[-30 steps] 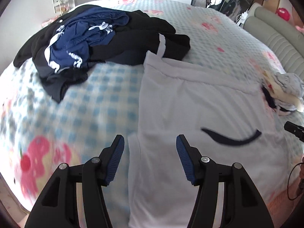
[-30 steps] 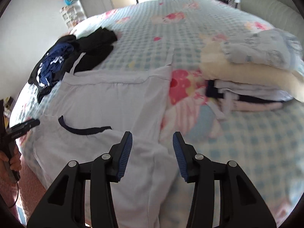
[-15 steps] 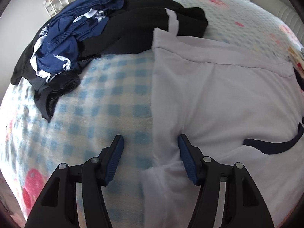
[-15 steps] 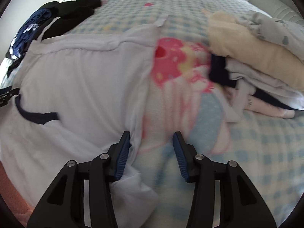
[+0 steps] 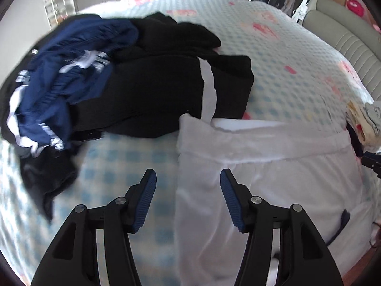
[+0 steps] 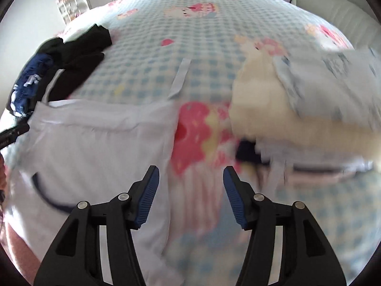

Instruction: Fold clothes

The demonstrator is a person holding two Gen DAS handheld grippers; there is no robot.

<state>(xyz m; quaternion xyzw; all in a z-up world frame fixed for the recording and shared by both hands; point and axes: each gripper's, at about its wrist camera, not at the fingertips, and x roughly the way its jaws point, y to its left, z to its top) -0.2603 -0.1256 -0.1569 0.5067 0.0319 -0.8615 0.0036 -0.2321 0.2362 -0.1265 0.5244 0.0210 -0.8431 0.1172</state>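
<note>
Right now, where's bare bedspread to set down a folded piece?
Free: the checked strip between the dark clothes pile and the white garment, under the left gripper; the far bedspread beyond the white strap. A narrower patch lies under the right gripper. Crowded: the folded stack on the right.

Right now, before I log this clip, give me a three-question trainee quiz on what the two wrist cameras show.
1. True or false: the left gripper is shut on the flat white garment.
2. What lies beyond that garment's left corner? A) crumpled black and navy clothes pile B) a wooden chair
3. Fill in: the right gripper straddles the garment's ____ edge.

Key: 1 false; 2 A; 3 right.
</note>
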